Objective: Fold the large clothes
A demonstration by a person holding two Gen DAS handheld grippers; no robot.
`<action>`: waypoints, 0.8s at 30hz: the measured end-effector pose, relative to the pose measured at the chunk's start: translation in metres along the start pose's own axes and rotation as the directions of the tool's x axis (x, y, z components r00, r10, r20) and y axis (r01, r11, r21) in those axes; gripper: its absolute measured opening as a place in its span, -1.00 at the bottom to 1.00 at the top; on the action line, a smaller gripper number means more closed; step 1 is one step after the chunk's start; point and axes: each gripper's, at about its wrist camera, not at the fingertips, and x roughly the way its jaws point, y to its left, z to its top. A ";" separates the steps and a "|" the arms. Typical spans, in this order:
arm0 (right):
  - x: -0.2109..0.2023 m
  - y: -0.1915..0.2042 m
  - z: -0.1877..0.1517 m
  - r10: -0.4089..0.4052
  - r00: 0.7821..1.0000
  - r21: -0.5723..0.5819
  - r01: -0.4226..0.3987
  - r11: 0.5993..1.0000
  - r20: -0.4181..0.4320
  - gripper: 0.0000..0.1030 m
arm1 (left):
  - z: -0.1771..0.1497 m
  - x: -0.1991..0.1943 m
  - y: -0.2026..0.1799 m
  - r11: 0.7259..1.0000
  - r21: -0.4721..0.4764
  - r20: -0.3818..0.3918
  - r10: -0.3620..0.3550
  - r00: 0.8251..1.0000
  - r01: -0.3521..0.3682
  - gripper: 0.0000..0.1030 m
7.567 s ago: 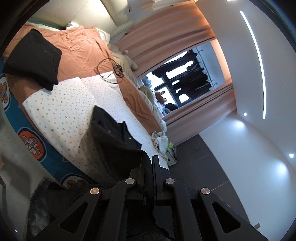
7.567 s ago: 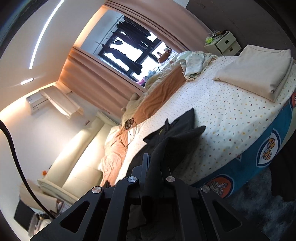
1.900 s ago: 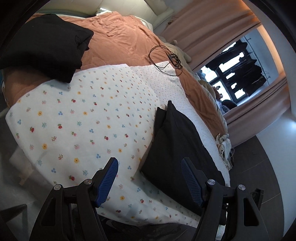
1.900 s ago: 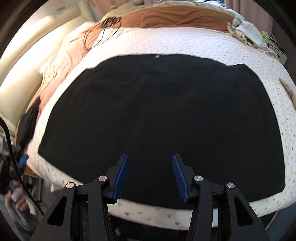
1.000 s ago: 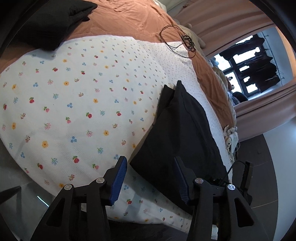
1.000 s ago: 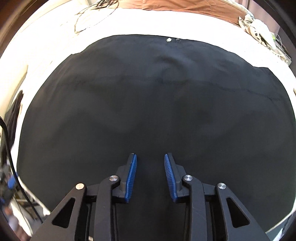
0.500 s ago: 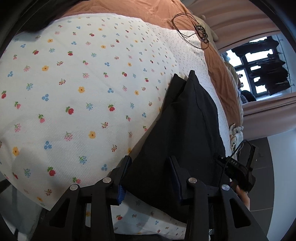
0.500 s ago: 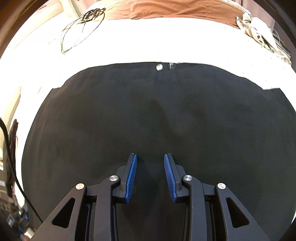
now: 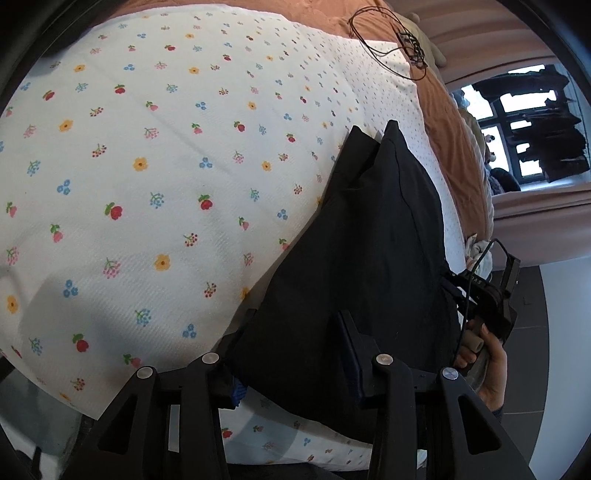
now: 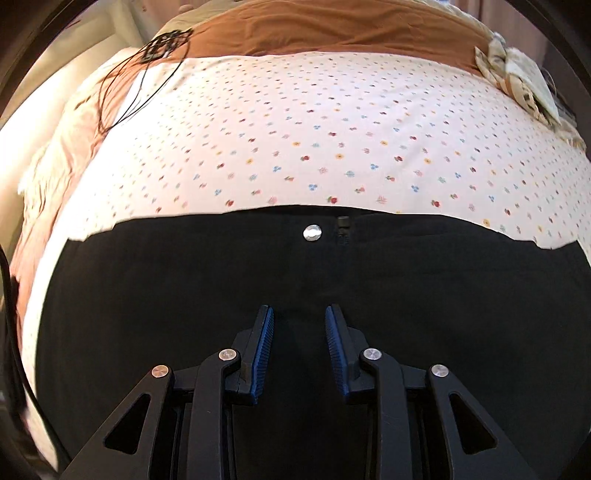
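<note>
1. The left gripper is seen with its fingers set on either side of the near corner of the black garment. Cloth is clearly caught between them, though whether the pads are actually pressed onto it can't be made out (the left fingertip is buried under the fabric).
2. The right gripper is held over the middle of the same garment, jaws a modest gap apart and closing. Black cloth shows in the gap below, but nothing is pinched.
3. The garment is laid flat on the flower-print sheet, near the bed's front edge. A silver button and a zip pull sit at its far hem in the right wrist view.
4. In the left wrist view, a hand is wrapped round the other gripper's handle at the garment's far side.
5. Further out, a rust-brown blanket is spread past the sheet, with a tangle of black cable lying across it.
6. A heap of pale cloth is bunched at the bed's right corner.
</note>
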 end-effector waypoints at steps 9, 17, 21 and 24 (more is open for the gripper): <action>-0.032 -0.013 -0.043 0.083 0.995 0.029 -0.082 0.996 -0.057 -0.41 | 0.005 -0.004 -0.006 1.000 0.000 -0.004 -0.026 1.000 0.026 -0.55; -0.050 -0.019 -0.099 0.159 0.980 0.018 -0.158 0.987 -0.123 -0.41 | -0.001 -0.036 -0.043 0.992 0.091 0.071 -0.090 0.993 0.083 -0.73; -0.057 -0.019 -0.128 0.198 0.970 0.015 -0.198 0.980 -0.142 -0.41 | -0.006 -0.050 -0.070 0.981 0.156 0.091 -0.130 0.987 0.115 -0.75; -0.064 -0.016 -0.147 0.192 0.971 -0.013 -0.195 0.981 -0.140 -0.40 | -0.011 -0.059 -0.091 0.971 0.200 0.103 -0.157 0.982 0.134 -0.75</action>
